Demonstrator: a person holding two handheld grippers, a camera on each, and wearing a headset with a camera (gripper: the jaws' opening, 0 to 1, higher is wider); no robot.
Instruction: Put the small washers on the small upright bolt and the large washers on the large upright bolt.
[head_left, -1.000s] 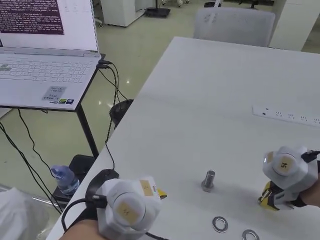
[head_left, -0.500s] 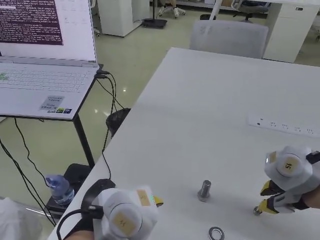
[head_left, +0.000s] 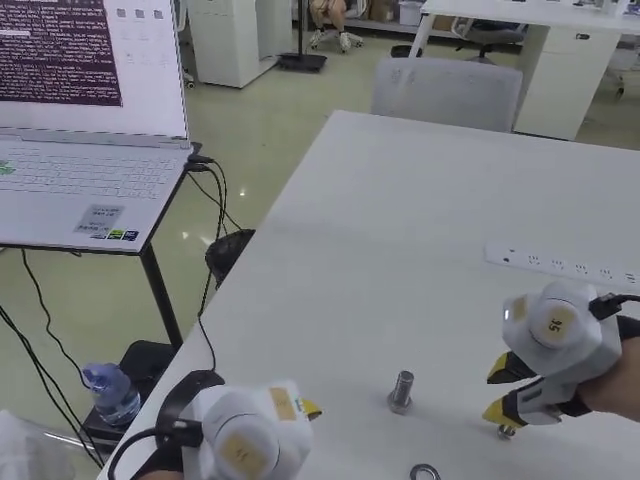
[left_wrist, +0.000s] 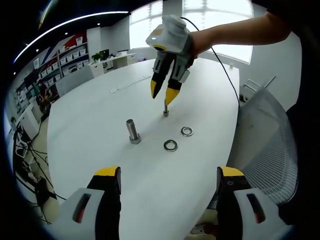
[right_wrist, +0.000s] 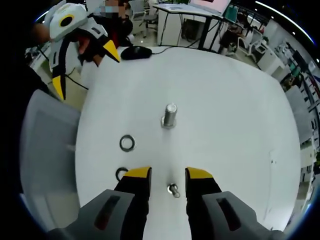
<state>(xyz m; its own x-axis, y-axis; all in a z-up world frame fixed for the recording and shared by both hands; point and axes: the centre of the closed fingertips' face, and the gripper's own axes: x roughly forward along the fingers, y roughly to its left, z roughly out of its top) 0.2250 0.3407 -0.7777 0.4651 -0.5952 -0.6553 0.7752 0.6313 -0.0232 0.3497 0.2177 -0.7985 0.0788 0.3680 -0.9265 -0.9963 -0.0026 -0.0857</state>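
Tabletop (head_left: 420, 220) spreads wide past large bolt (head_left: 401, 390); right gripper (right_wrist: 168, 175) fingers (right_wrist: 138, 177) straddle small bolt (right_wrist: 173, 189).

The left gripper (left_wrist: 169, 172) had its jaws spread wide over the white table (left_wrist: 95, 107). Ahead, the right gripper (left_wrist: 161, 96) hung just above the small bolt (left_wrist: 165, 113), near the large bolt (left_wrist: 132, 131) and 2 washers (left_wrist: 170, 145).

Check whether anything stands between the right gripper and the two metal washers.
Nothing visible does. The right gripper hangs above the small silver upright bolt; the nearer metal washer and farther metal washer lie to its side on bare white table.
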